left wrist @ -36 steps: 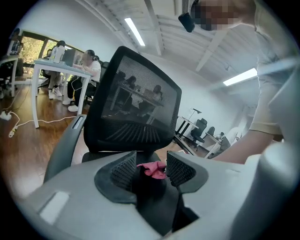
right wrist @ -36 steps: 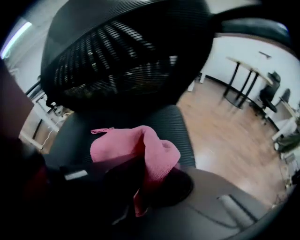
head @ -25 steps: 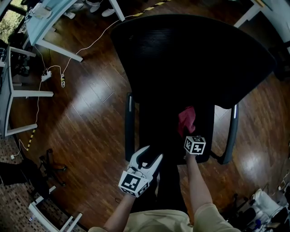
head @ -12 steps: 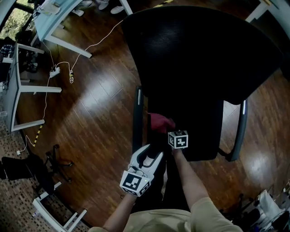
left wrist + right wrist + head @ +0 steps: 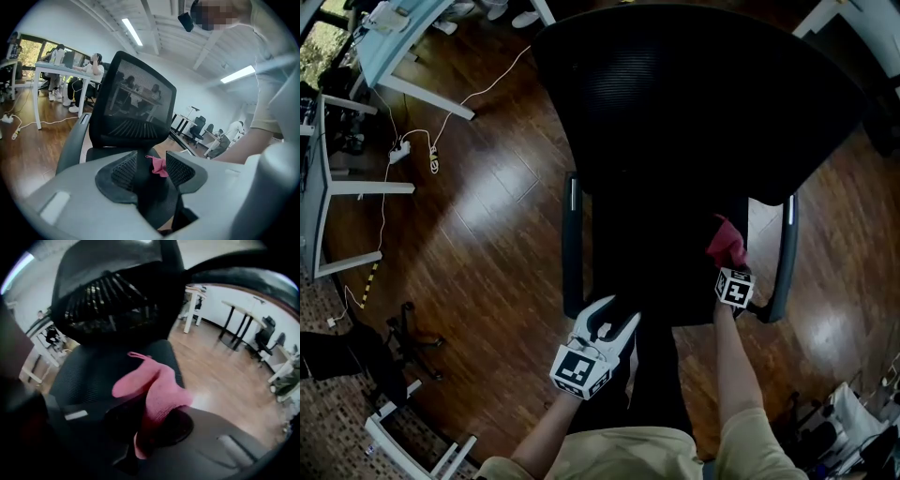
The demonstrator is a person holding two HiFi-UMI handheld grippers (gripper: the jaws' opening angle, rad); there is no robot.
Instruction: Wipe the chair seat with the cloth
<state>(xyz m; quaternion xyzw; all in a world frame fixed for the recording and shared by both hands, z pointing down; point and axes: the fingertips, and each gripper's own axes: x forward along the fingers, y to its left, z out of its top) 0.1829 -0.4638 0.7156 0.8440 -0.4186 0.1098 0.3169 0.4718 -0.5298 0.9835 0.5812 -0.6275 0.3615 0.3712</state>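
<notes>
Cloth [image 5: 727, 244], pink and crumpled, is clamped between the jaws of the right gripper [image 5: 730, 267]. It is over the right edge of the black chair seat [image 5: 656, 253], just beside the right armrest [image 5: 785, 262]; whether it presses on the seat I cannot tell. The left gripper [image 5: 617, 314] hovers at the front left corner of the seat, with its jaws apart and nothing between them. A mesh backrest [image 5: 694, 103] stands at the far side, and a wooden floor [image 5: 487, 197] surrounds the chair.

Head view dim, chair seat [image 5: 667, 258] crushed to near-black, glare patches on wood floor [image 5: 490, 199], left gripper view bright under ceiling strip lights [image 5: 133, 32], right gripper view blurred, soft, fisheye vignette at corners
</notes>
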